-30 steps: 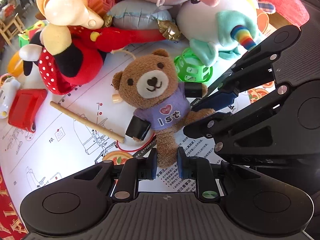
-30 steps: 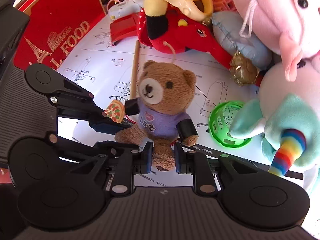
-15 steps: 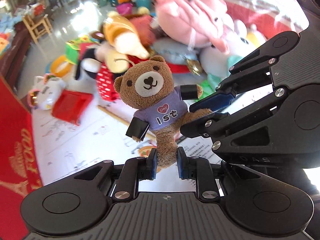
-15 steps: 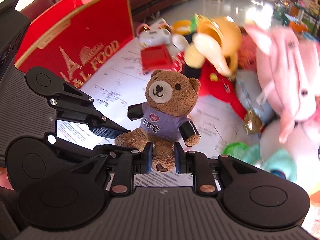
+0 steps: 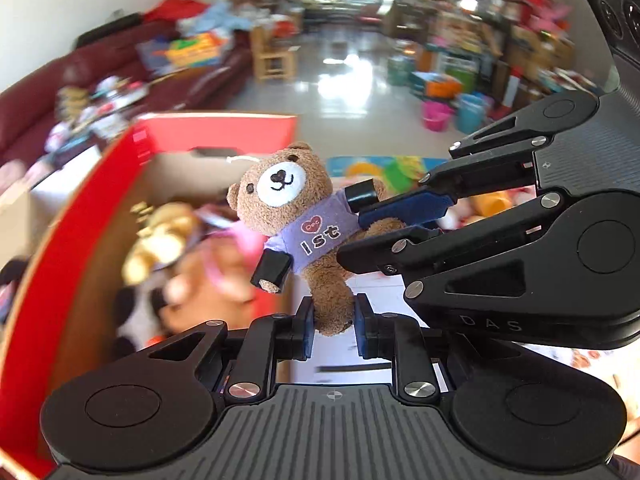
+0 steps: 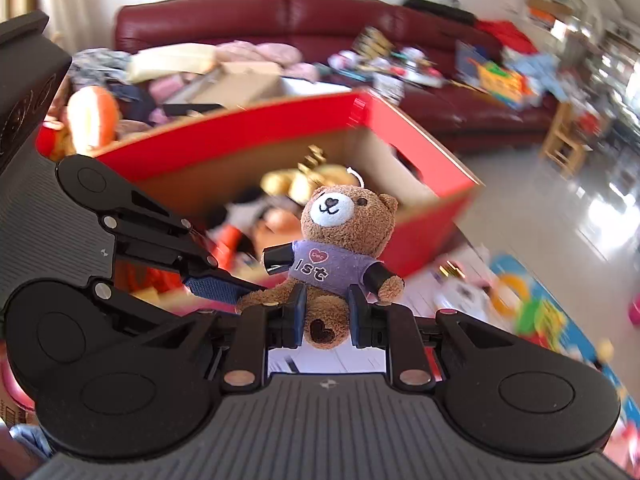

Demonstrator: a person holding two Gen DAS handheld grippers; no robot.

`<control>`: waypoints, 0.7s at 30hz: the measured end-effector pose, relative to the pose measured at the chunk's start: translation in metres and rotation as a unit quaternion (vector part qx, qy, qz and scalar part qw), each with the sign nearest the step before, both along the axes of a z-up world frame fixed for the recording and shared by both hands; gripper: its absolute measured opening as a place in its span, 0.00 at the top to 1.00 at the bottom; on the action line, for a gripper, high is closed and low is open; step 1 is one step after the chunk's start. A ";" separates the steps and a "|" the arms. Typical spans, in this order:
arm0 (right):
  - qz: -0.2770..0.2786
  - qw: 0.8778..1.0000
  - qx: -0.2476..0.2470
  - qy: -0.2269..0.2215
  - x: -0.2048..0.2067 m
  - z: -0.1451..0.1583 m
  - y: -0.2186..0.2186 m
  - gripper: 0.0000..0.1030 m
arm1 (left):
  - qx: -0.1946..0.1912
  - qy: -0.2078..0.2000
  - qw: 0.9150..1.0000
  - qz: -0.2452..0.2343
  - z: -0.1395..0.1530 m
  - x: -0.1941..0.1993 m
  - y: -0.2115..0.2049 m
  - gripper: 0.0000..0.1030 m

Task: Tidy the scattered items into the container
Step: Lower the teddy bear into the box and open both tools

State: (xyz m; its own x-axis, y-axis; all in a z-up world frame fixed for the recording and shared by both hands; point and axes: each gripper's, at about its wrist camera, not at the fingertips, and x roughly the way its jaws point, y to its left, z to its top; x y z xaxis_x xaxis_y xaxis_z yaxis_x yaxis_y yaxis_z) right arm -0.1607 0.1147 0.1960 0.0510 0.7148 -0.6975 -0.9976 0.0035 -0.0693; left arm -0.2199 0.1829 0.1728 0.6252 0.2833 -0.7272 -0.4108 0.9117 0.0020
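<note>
Above red box (image 5: 208, 130), gripper-held teddy bear (image 5: 296, 216)

The right gripper (image 6: 325, 316) clamps one leg of a small brown teddy bear (image 6: 340, 240) in a purple shirt, holding it in the air. The left gripper (image 6: 236, 294) reaches in from the left and pinches the bear's other leg. Behind the bear stands an open red cardboard box (image 6: 424, 200) with blurred toys inside, and a dark red sofa (image 6: 280, 16) lies beyond.
</note>
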 end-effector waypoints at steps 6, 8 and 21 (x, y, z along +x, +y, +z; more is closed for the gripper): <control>0.079 0.996 -0.028 0.021 -0.045 -0.019 0.073 0.76 | -0.014 0.030 0.995 0.089 -0.011 -0.051 0.045 0.82; 0.095 0.994 -0.038 0.028 -0.061 -0.024 0.086 0.76 | -0.022 0.038 0.993 0.109 -0.013 -0.063 0.054 0.82; 0.031 0.998 -0.033 0.035 -0.039 -0.031 0.092 0.22 | -0.061 0.042 0.984 0.161 -0.022 -0.078 0.080 0.10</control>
State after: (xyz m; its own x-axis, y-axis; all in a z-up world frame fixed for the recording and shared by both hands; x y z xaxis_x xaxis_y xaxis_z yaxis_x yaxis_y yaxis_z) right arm -0.1996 0.2071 0.1646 -0.0436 0.6669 -0.7439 -0.9981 -0.0614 0.0034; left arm -0.2982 0.2633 0.1509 0.4529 0.3642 -0.8138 -0.6820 0.7294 -0.0531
